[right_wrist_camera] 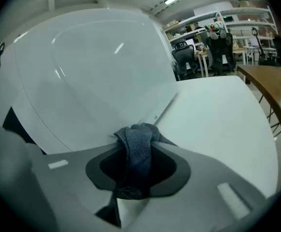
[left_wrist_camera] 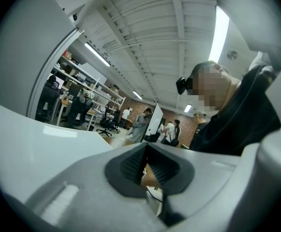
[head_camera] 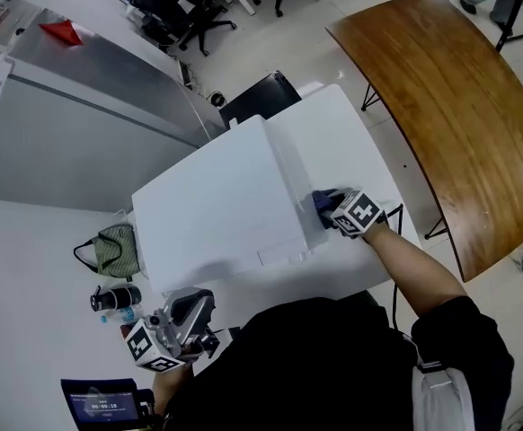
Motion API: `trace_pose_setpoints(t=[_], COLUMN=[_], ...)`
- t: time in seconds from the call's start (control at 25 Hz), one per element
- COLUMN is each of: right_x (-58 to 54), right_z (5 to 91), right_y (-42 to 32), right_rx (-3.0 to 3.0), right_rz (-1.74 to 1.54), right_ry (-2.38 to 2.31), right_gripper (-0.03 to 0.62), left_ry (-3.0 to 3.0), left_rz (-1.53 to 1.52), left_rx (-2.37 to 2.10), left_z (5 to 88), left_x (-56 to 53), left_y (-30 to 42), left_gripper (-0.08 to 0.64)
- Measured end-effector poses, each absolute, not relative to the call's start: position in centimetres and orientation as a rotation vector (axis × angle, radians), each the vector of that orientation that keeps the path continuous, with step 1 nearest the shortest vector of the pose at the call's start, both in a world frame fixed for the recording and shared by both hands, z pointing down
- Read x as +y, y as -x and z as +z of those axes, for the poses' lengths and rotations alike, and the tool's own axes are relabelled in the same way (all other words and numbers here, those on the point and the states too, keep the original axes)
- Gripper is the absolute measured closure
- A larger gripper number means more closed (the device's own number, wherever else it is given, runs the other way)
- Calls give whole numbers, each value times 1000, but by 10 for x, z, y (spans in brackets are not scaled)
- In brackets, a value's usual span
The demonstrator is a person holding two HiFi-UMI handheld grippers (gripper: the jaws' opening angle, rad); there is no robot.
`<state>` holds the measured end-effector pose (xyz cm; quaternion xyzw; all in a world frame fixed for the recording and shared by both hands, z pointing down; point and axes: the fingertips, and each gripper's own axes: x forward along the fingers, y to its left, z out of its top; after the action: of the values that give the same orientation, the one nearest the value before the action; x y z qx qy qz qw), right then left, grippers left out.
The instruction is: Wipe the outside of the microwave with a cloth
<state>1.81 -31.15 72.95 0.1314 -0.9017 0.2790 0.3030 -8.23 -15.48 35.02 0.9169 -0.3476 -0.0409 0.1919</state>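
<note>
White microwave [head_camera: 215, 206], dark blue cloth [head_camera: 324, 203] against side

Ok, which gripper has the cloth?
The right gripper: its jaws are clamped on the dark blue cloth, up against the white microwave. The left gripper holds nothing and sits low, near the person's body.

The white boxy microwave [head_camera: 217, 209] sits on the left part of the white worktop [head_camera: 347, 133]. The dark blue cloth [head_camera: 325, 203] lies against its right side, near the worktop's right edge.
</note>
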Motion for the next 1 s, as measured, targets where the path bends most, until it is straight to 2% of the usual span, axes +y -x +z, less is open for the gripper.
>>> trace_pose_setpoints(t=[0.12,0.28,0.4,0.56,0.76,1.0], right_x=[-310,-287,-265,-264,-269,-276], right_z=[694,541,483,508,596,687], right_y=[-34,-52,-42,-35,-32,-30], right_rx=[-2454,-2849,-2991,-2984,-2785,-2501], right_rz=[884,1286,1324,1361,1403,1108], right_ry=[-330,-151,-3,-20,-113,-243], right_gripper=[476,476,474,472,474,482], left_ry=[-2631,-2690,-2718,-2740,-2695,-2627], left_rz=[-148,-187,-208,-199,-194,-176], left_rx=[-932,-908,-884,-870,-892,-941], left_z=[335,311,299,299,301,320], left_x=[-161,-162,-162,-158,-159,-151], left_y=[71,66,63,63,57,71], left_gripper=[555,555,555,555,555,555])
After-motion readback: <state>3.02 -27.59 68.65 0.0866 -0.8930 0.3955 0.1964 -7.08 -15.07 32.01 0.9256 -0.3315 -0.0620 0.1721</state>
